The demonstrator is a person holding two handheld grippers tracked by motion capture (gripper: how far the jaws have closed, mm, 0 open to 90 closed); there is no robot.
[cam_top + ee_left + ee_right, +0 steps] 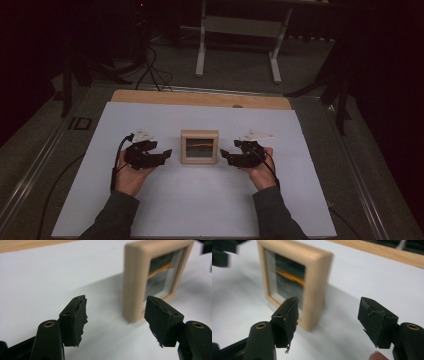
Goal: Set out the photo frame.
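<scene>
Item 1, nearest: two forearms in dark sleeves (117,212), entering at 6 o'clock in the high view, one at each side of the white sheet (200,210). They are spread apart, likely so that each hand meets one side of the object between them.

Item 2: left gripper (167,153), held at 9 o'clock of the frame, jaws pointing inward. In the left gripper view (116,321) the jaws stand released, wide apart, with nothing between the pads; the frame's near corner sits just ahead, toward 1 o'clock. Judged a line-up for a side grasp.

Item 3: right gripper (223,154), at 3 o'clock of the frame, mirroring the left. In the right gripper view (328,321) the jaws are released as well, empty, the frame's edge just beyond the left pad (291,317). A fingertip shows at the bottom edge.

Item 4: picture frame (199,146), pale wood, square, glass front with a dark picture crossed by an orange streak. It stands upright on the white sheet at the centre of the table, between both grippers, touched by neither. Upright stance leaves both side rails (133,285) free to be taken.

Item 5, farthest: wooden table edge (200,98) at 12 o'clock; beyond it a white stand (240,30) on the floor.
</scene>
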